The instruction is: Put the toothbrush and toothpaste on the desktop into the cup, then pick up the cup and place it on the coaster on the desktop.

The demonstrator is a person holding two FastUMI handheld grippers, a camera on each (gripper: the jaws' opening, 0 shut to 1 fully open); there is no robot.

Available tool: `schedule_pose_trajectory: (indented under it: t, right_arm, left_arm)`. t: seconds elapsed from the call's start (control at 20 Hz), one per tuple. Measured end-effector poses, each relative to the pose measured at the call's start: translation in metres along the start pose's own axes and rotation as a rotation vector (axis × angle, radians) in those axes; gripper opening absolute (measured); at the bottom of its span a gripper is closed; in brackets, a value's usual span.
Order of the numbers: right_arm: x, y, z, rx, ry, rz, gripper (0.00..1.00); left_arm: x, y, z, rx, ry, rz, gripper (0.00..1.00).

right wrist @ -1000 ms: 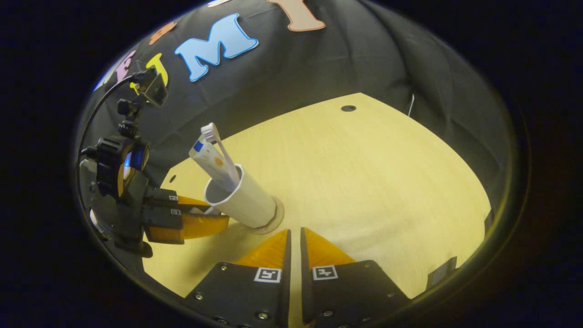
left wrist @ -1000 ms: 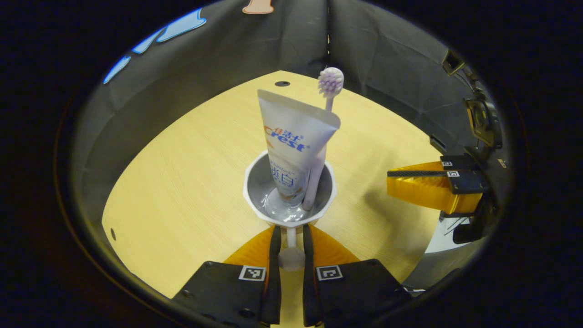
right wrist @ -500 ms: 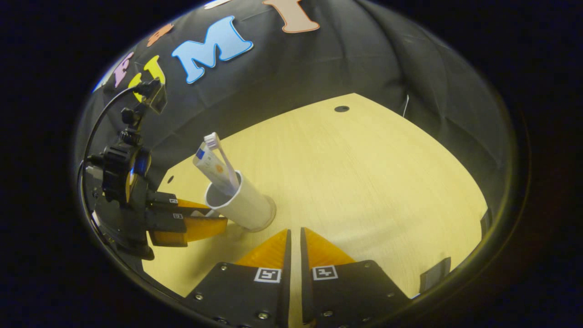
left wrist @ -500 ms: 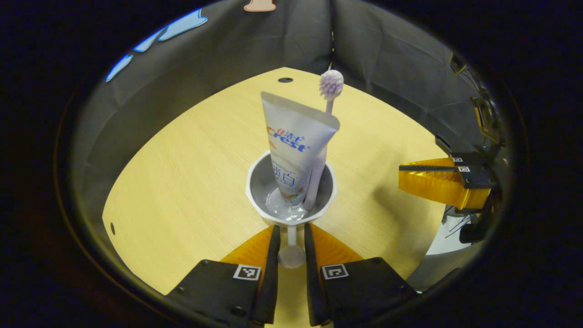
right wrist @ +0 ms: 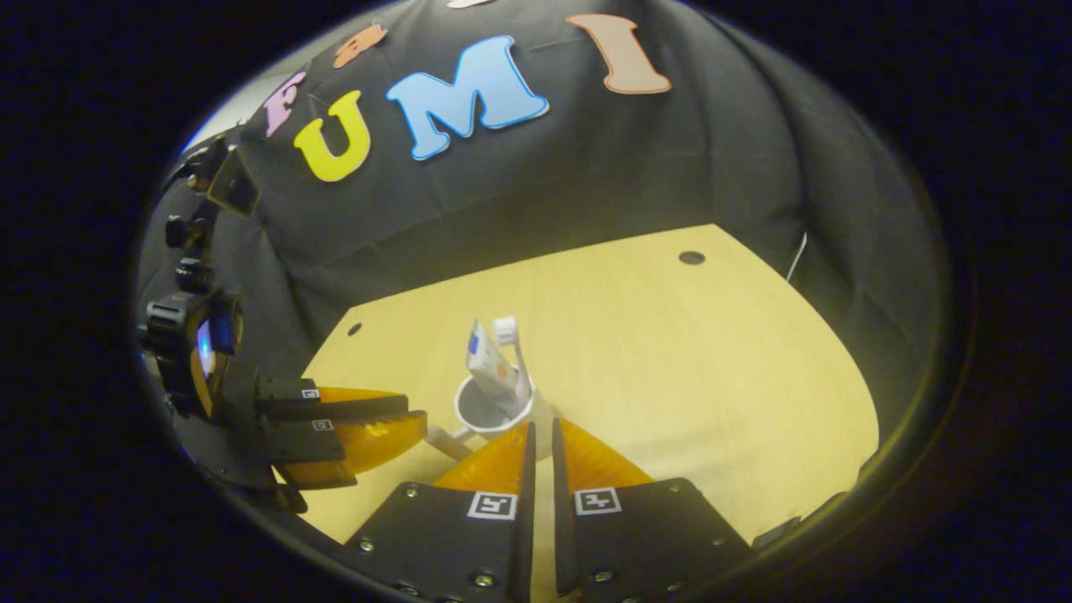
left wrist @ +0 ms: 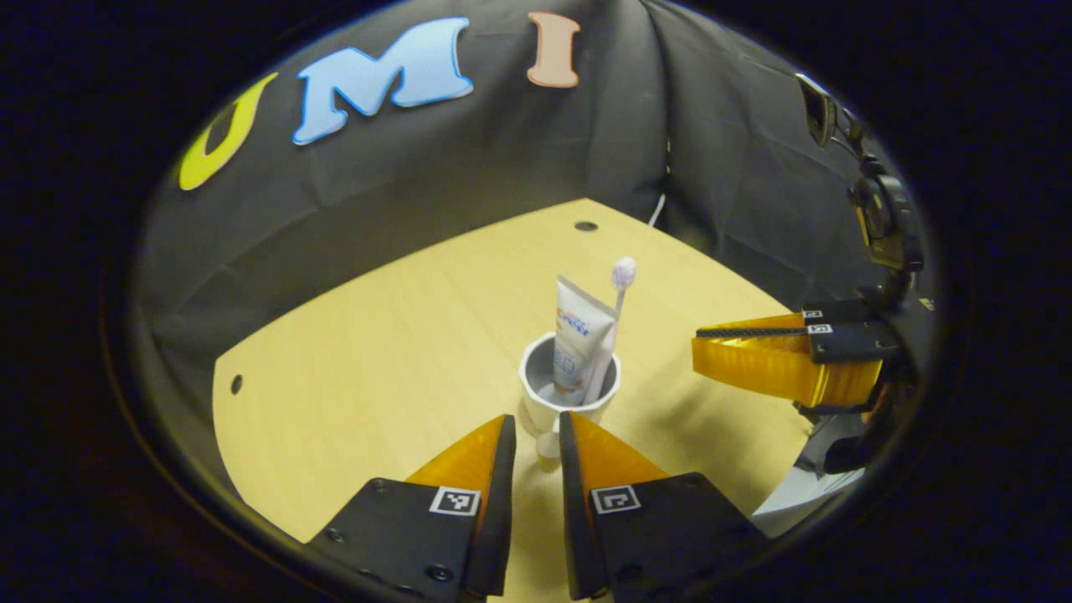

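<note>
A white cup (left wrist: pixel 546 408) stands upright on the wooden desktop (left wrist: pixel 377 352), holding a toothpaste tube (left wrist: pixel 578 331) and a toothbrush (left wrist: pixel 624 272) with its head up. The cup's handle (left wrist: pixel 548 444) points at my left gripper (left wrist: pixel 534 423), which is open a little, its tips just short of the handle. From the right gripper view, the cup (right wrist: pixel 490 414) sits just beyond my right gripper (right wrist: pixel 540 427), which is shut and empty. The left gripper (right wrist: pixel 419 414) hovers left of the handle (right wrist: pixel 444 440), apart from it. The cup hides its own base.
Black cloth walls close the desktop at the back and sides. Small round holes (left wrist: pixel 585 226) (left wrist: pixel 236 383) mark the far corners. The right gripper (left wrist: pixel 697 343) hangs to the right of the cup in the left gripper view. Bare wood (right wrist: pixel 712 360) lies right of the cup.
My left gripper has let go of the cup's handle and drawn back, so the cup looks smaller. The right gripper has also pulled back and tilted up, staying shut.
</note>
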State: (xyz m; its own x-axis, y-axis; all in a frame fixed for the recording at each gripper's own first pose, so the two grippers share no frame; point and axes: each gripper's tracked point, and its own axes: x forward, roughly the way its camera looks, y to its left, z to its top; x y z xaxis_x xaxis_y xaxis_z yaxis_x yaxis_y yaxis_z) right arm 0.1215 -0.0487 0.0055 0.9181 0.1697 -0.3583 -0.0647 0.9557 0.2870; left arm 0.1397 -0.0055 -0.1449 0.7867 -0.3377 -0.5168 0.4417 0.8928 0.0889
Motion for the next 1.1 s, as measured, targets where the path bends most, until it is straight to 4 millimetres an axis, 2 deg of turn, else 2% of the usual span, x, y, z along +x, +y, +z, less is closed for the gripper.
schedule_pose_trajectory:
  t: [0.05, 0.15, 0.45, 0.6, 0.85, 1.1]
  right_arm:
    - [-0.004, 0.006, 0.011, -0.017, -0.024, 0.009, 0.11]
    - [-0.013, 0.018, 0.037, -0.061, -0.079, 0.022, 0.11]
    - [-0.047, 0.049, 0.114, -0.204, -0.28, 0.033, 0.11]
    - [-0.061, 0.061, 0.149, -0.238, -0.382, 0.036, 0.11]
    - [-0.076, 0.071, 0.172, -0.256, -0.476, 0.033, 0.1]
    - [-0.084, 0.072, 0.174, -0.247, -0.492, 0.026, 0.11]
  left_arm:
    - [-0.016, 0.01, 0.013, -0.02, -0.048, 0.036, 0.34]
    - [-0.032, 0.022, 0.019, -0.067, -0.139, 0.106, 0.34]
    - [-0.049, 0.032, 0.01, -0.163, -0.396, 0.3, 0.34]
    - [-0.055, 0.03, 0.007, -0.158, -0.502, 0.378, 0.33]
    - [-0.055, 0.027, 0.003, -0.149, -0.601, 0.462, 0.34]
    - [-0.055, 0.029, 0.006, -0.162, -0.634, 0.47, 0.33]
